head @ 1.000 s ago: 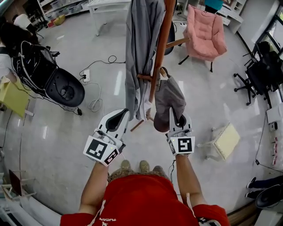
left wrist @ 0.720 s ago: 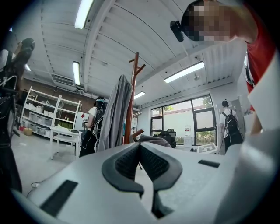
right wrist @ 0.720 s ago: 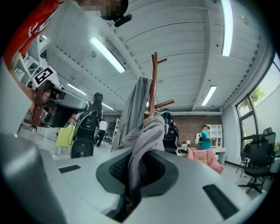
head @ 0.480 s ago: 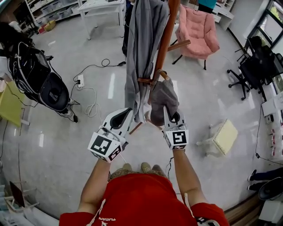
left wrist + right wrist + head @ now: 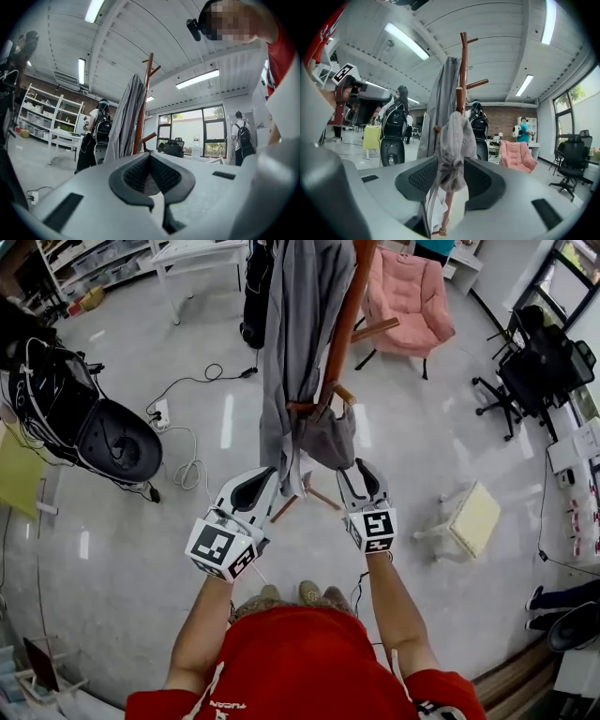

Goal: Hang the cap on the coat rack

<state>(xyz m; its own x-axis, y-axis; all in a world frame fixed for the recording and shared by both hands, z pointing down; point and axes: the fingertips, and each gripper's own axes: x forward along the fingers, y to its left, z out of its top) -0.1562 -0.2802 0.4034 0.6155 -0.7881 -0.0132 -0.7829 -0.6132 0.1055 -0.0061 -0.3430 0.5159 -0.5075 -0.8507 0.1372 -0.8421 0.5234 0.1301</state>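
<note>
The grey cap (image 5: 330, 439) hangs from a lower peg of the brown wooden coat rack (image 5: 342, 324), beside a long grey coat (image 5: 295, 343). My right gripper (image 5: 357, 472) sits just below and in front of the cap, its jaws opening and apart from the cloth. In the right gripper view the cap (image 5: 452, 140) dangles in line with the gap between the spread pads of the right gripper (image 5: 451, 165), untouched. My left gripper (image 5: 265, 474) hovers left of the rack's base, shut and empty. In its own view the left gripper (image 5: 150, 157) faces the rack (image 5: 142, 112).
A pink armchair (image 5: 408, 292) stands behind the rack, black office chairs (image 5: 544, 371) at the right. A black wired machine (image 5: 103, 423) and floor cables (image 5: 192, 460) lie left. A cream stool (image 5: 473, 517) is at right. A person with a backpack (image 5: 96, 131) stands behind the rack.
My right gripper has opened and let go of the cap, then drawn back toward me. The cap now hangs from the peg. The left gripper has barely moved.
</note>
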